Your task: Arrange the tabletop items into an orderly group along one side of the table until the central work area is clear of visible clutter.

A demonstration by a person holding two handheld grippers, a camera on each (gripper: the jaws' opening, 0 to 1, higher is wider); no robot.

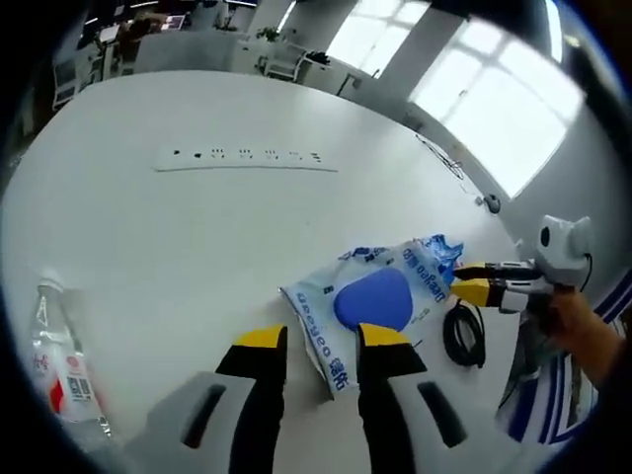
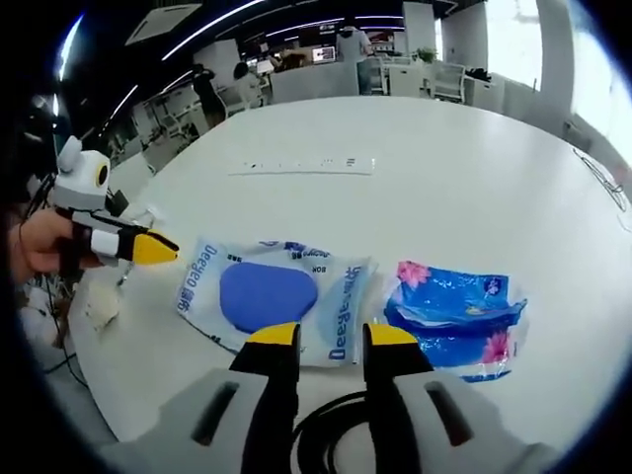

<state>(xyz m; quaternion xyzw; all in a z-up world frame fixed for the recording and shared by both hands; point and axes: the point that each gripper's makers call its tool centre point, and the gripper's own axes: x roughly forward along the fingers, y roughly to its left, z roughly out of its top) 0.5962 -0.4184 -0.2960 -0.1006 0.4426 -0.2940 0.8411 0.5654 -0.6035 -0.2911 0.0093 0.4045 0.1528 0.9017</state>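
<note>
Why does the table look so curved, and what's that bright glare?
Left gripper view: fisheye bends the white table into a dome, and the windows are blown out white. Right gripper view: same bending, ceiling light strips streak, edges soft, tissue pack fairly sharp.

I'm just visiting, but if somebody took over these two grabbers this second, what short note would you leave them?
Left gripper: open, empty, at the edge of the white-and-blue wipes pack.
Right gripper: open, empty, near the same pack, above a black cable.
The blue tissue pack lies beside the wipes pack; the water bottle lies apart; a power strip sits mid-table.
Done: nothing grouped yet.
Left: gather everything along one side.
</note>
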